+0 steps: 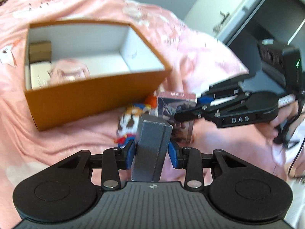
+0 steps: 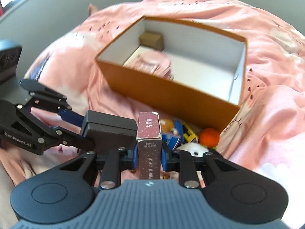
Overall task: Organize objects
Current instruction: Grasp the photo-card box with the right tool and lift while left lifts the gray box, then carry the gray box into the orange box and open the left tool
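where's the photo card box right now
The photo card box is clamped in the right gripper, just right of the dark box, in front of the orange box.

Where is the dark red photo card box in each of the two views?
Left wrist: photo card box right of centre, in the right gripper.
Right wrist: lower centre, upright between that gripper's fingers.
Shared landmark: orange box on the pink sheet.

Open-topped orange box [image 2: 171, 95]: right half bare; left end taken by small brown carton [image 2: 152, 39], white box [image 1: 39, 74], pink bundle [image 2: 152, 63]. Toys [image 2: 190, 133] crowding its near wall.
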The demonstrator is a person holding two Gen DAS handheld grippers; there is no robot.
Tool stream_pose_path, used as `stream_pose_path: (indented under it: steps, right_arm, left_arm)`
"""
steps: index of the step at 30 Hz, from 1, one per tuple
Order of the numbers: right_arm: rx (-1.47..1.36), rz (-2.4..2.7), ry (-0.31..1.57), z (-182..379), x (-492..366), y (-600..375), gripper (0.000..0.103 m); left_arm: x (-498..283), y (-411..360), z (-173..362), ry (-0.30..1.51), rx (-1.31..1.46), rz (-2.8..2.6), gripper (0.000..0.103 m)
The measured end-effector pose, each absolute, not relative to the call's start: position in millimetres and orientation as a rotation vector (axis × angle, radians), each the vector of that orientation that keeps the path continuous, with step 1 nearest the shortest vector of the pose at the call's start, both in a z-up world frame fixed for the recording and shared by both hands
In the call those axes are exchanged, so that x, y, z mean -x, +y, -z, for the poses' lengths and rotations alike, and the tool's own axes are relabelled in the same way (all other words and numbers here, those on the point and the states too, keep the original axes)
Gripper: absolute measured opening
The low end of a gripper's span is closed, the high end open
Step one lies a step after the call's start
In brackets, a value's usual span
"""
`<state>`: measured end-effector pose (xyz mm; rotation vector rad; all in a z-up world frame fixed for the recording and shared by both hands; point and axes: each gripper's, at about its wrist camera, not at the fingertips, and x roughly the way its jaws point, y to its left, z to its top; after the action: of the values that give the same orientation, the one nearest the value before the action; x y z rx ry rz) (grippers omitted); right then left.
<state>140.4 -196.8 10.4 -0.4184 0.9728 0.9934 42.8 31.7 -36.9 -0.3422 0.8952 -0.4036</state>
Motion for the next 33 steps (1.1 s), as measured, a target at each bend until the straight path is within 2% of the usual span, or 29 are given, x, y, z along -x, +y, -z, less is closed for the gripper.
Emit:
stream_pose_path:
  steps: [20,33]
  right_arm:
    - [0.204,-0.901,0.742,-77.8,-183.1,-188.4,0.024]
    - [0.139,-0.832,0.772,-54.5,-238.0,-150.8,0.024]
  left_arm:
    - [-104.5,56.7,-19.6,0.622,0.420,0.244,0.039]
    - [-167.6,98.4,0.5,0.617,0.518,0.168,0.039]
